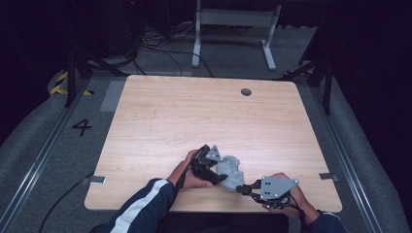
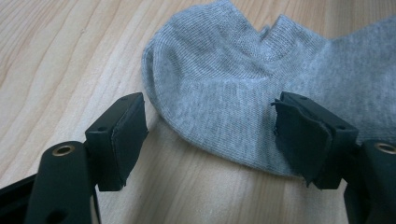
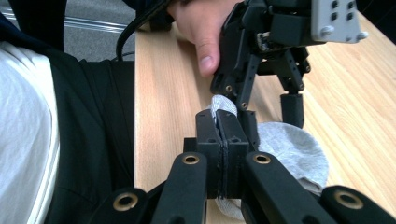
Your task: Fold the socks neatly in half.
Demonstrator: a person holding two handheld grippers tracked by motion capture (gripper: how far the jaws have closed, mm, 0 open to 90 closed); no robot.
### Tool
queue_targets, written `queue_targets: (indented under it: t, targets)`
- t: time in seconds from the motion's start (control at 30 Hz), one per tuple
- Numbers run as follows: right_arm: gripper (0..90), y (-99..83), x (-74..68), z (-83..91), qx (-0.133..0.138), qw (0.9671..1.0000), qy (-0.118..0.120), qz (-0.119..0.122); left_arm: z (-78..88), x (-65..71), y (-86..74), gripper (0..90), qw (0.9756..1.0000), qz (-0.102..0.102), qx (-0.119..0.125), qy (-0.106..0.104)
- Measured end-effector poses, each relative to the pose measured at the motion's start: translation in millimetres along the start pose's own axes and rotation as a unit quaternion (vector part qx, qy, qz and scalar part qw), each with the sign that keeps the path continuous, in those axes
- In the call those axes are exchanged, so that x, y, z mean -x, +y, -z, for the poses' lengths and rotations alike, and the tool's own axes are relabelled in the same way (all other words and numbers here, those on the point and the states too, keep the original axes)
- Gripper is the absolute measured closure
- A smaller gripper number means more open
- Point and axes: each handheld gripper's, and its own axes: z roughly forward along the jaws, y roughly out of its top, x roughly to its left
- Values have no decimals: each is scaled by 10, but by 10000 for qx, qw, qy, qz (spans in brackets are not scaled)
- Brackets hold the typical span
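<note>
A grey ankle sock [image 1: 230, 171] lies crumpled on the wooden table [image 1: 204, 116] near its front edge. My left gripper [image 1: 219, 178] reaches in from the sock's left side. In the left gripper view it [image 2: 210, 140] stands open, jaws wide apart, with the sock's [image 2: 233, 88] rounded edge just beyond and between them, not pinched. My right gripper [image 1: 241, 189] comes from the right and is shut on the sock's near edge. In the right gripper view its jaws [image 3: 222, 135] press together with grey fabric [image 3: 289, 149] squeezed between them.
The table's front edge [image 3: 136, 116] runs close beside both grippers, with the person's dark clothing just beyond it. A round cable hole [image 1: 246, 91] sits at the table's far right. Behind the table stand a white frame [image 1: 233, 29] and floor cables.
</note>
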Motion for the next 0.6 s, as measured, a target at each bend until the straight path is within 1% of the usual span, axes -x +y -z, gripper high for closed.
queue_targets:
  t: [0.03, 0.07, 0.17, 0.33, 0.4, 0.43, 0.47, 0.5, 0.57, 0.6]
  targets:
    - [898, 7, 4, 5, 13, 10000, -22, 1, 4, -5, 2, 255, 10000, -65, -34, 0]
    - [898, 15, 10, 10, 18, 10000, -34, 5, 2, -5, 3, 255, 10000, -81, -25, -10]
    - [898, 14, 32, 3, 46, 10000, -64, -35, 1, -6, 3, 256, 10000, -79, -15, -16]
    - [898, 19, 84, 6, 92, 9996, -230, -102, 0, -6, 1, 256, 10000, -73, -7, -26]
    - [898, 15, 104, -1, 117, 9995, -260, -130, 2, -9, 4, 256, 10000, -79, -19, -30]
    - [898, 14, 118, -5, 124, 9994, -279, -143, 0, -5, 3, 257, 10000, -33, 9, -38]
    - [898, 13, 126, -7, 124, 9994, -290, -153, 7, -14, 6, 261, 9999, -67, -25, -72]
    - [898, 11, 138, -11, 121, 9993, -305, -153, 25, -32, 14, 266, 9998, -110, -122, -101]
    - [898, -2, 155, -14, 113, 9991, -347, -197, 47, -41, 15, 277, 9999, -6, -108, -82]
    - [898, -11, 158, -10, 114, 9991, -346, -229, 80, -62, 18, 278, 9999, -50, -142, -46]
